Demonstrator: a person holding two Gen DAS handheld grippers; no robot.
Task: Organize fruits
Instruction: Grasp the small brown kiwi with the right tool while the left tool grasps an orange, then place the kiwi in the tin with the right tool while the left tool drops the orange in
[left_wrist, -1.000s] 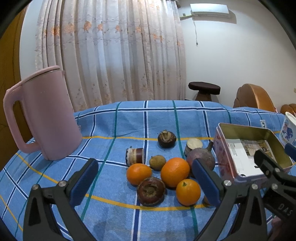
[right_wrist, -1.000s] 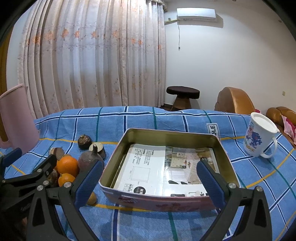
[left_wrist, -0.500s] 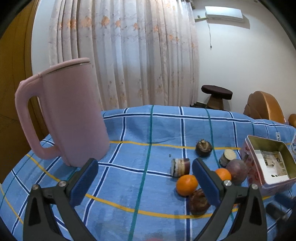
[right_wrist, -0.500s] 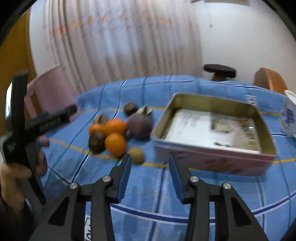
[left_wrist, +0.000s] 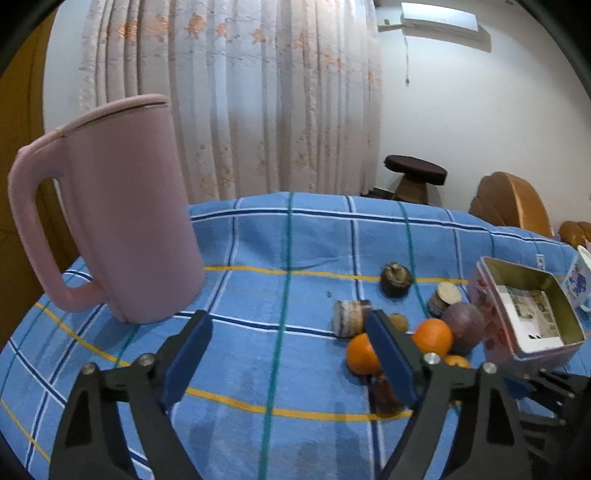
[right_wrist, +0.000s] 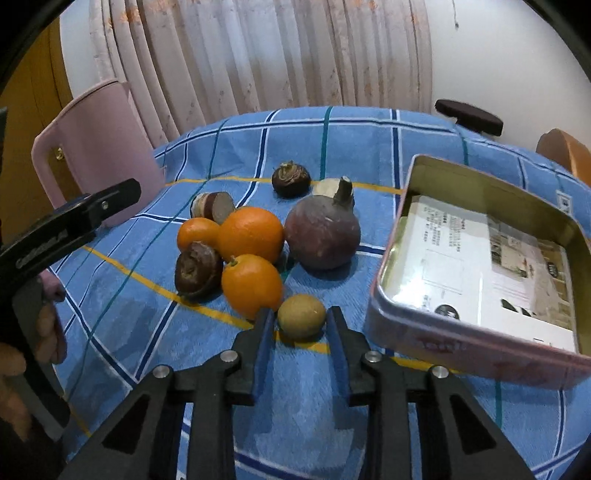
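Blue checked cloth (right_wrist: 332, 147) covers the table. On it, a small brown-green fruit (right_wrist: 301, 315) lies between the narrowed fingers of the right gripper (right_wrist: 300, 325); whether they touch it I cannot tell. Just behind are three oranges (right_wrist: 250, 233), a purple round fruit (right_wrist: 322, 238) and dark cut pieces. An open tin (right_wrist: 424, 328) sits right. The left gripper (left_wrist: 286, 341) hangs wide apart near a pink jug (left_wrist: 122, 210).

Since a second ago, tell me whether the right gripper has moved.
Yes. The right gripper has swung left, away from the tin box, and its jaws have narrowed around the small brown fruit.
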